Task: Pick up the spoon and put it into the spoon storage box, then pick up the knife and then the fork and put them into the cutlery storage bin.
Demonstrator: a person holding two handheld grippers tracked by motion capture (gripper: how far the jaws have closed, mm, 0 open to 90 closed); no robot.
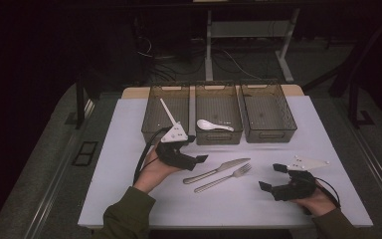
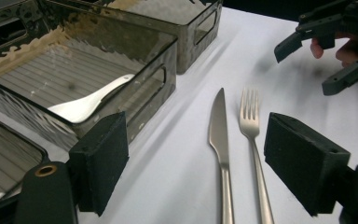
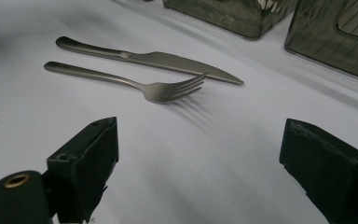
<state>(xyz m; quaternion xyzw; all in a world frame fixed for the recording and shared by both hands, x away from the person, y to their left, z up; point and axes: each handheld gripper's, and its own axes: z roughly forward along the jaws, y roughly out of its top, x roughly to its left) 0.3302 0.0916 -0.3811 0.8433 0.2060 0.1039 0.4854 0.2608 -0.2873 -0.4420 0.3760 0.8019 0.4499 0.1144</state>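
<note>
While the left gripper point(image 1: 199, 144) hovers with its jaws spread and empty, the knife point(image 1: 217, 170) and fork point(image 1: 224, 178) lie side by side on the white table point(image 1: 129, 129) between it and the right gripper point(image 1: 271, 177), also spread. Their handle ends are cut off in the left gripper view.

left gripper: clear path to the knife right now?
Probably yes. The left gripper has its jaws open and empty, aimed at the knife, with bare table between. The fork lies close beside it, so clearance is tight.
</note>
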